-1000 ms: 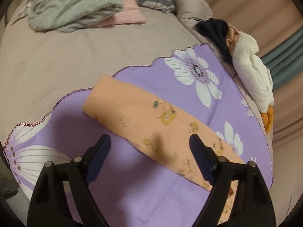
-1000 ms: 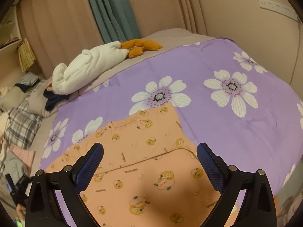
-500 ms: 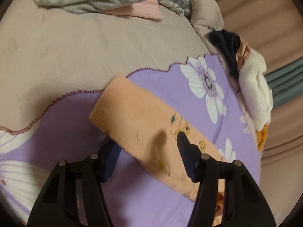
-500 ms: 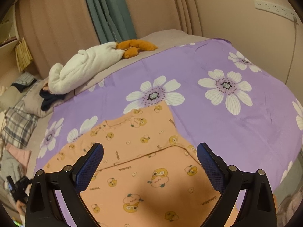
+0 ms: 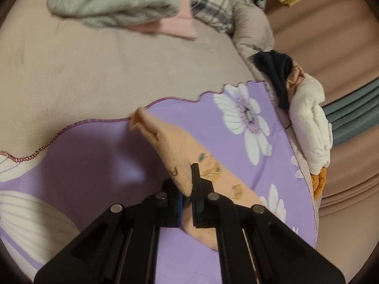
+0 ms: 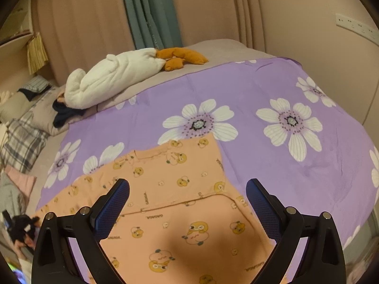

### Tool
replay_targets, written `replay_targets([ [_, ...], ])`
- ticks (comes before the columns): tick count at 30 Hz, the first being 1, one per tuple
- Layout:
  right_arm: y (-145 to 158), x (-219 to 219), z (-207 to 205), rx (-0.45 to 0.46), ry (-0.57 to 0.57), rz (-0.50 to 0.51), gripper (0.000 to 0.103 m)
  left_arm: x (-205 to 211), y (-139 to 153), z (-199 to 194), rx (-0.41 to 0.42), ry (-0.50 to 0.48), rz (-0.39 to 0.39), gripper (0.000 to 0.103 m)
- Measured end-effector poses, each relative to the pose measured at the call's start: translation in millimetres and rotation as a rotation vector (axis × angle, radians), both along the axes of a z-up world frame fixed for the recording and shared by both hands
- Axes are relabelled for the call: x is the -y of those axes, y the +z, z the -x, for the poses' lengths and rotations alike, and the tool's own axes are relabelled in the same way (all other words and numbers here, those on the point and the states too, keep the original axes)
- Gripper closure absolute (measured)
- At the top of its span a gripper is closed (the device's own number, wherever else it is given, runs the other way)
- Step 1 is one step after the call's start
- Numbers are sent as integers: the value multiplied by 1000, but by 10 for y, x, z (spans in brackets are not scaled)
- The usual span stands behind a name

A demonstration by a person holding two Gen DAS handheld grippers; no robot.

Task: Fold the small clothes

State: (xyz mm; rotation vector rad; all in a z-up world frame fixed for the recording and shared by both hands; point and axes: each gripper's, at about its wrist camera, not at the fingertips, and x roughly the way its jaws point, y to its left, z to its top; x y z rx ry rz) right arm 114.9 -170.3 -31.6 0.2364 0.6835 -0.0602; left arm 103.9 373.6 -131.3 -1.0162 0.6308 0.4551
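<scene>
An orange garment printed with small yellow chicks (image 6: 180, 213) lies spread on a purple flowered cloth (image 6: 260, 165). In the left wrist view its narrow end (image 5: 170, 149) is bunched and lifted off the cloth, and my left gripper (image 5: 188, 189) is shut on that edge, the fabric pinched between the pads. The tip of that end (image 5: 139, 120) curls up near the cloth's scalloped hem. My right gripper (image 6: 187, 203) hovers open over the garment's wide part, with nothing pressed between its blue pads.
A white and orange plush toy (image 6: 118, 75) lies at the far edge of the bed (image 5: 94, 75). Grey, pink and plaid clothes (image 5: 132, 2) are piled beyond the purple cloth, with a dark garment (image 5: 274, 71) near the plush. Curtains (image 6: 151, 14) hang behind.
The left gripper's jaws closed from wide open onto the garment's narrow end, and that end has bunched and risen off the cloth. The right gripper stays open over the garment, nearly still.
</scene>
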Motion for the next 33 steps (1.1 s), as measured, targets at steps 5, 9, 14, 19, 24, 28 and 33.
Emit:
replay_targets([
  [5,36,48,30,16,18,-10,5,180,270,-41,50,-25,-70,100],
  [9,50,105,54,22,13,3,5,293,457,-75,90,-50,-112,100],
  [14,55,208,86,26,5,-11,5,396,552,-113,112,-80,-124,100],
  [19,63,266,112,33,-10,-19,5,554,680,-181,141,-134,-138,100],
  [24,56,300,109,36,-18,-28,5,768,836,-261,160,-207,-165,100],
  [28,46,302,111,36,-8,-43,5,1020,908,-366,172,-281,-195,100],
  [33,46,302,116,42,-11,-45,5,1351,919,-485,164,-380,-225,100],
])
